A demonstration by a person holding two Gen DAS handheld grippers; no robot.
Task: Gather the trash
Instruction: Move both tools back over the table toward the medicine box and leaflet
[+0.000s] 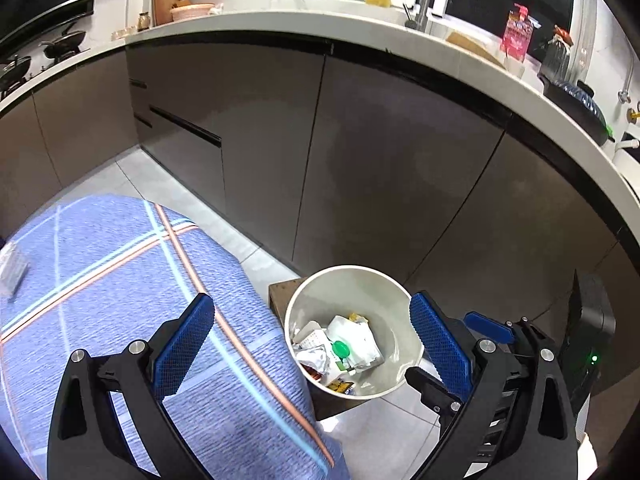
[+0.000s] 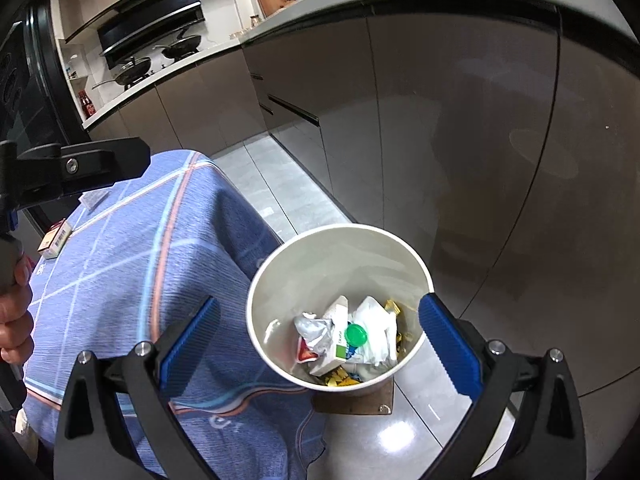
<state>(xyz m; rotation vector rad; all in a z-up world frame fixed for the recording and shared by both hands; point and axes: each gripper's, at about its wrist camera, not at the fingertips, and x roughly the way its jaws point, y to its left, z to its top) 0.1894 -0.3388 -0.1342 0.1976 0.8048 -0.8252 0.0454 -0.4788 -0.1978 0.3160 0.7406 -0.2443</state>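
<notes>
Left wrist view first: the left gripper (image 1: 312,340) is seen spread wide, nothing between its pads, and the white bin (image 1: 352,332) sits below it on a small brown board (image 1: 282,292). Crumpled wrappers and a carton with a green cap (image 1: 341,349) are already piled inside. From the right wrist, the right gripper (image 2: 320,344) is likewise released and empty above the same bin. Much of the job looks done. At nine o'clock, on the blue plaid tablecloth (image 2: 120,260), a small box (image 2: 56,238) and perhaps a clear wrapper (image 1: 12,268) are left, though blur hides detail. Grey cabinets (image 1: 400,160) and a tiled floor (image 2: 280,184) fill twelve o'clock.
</notes>
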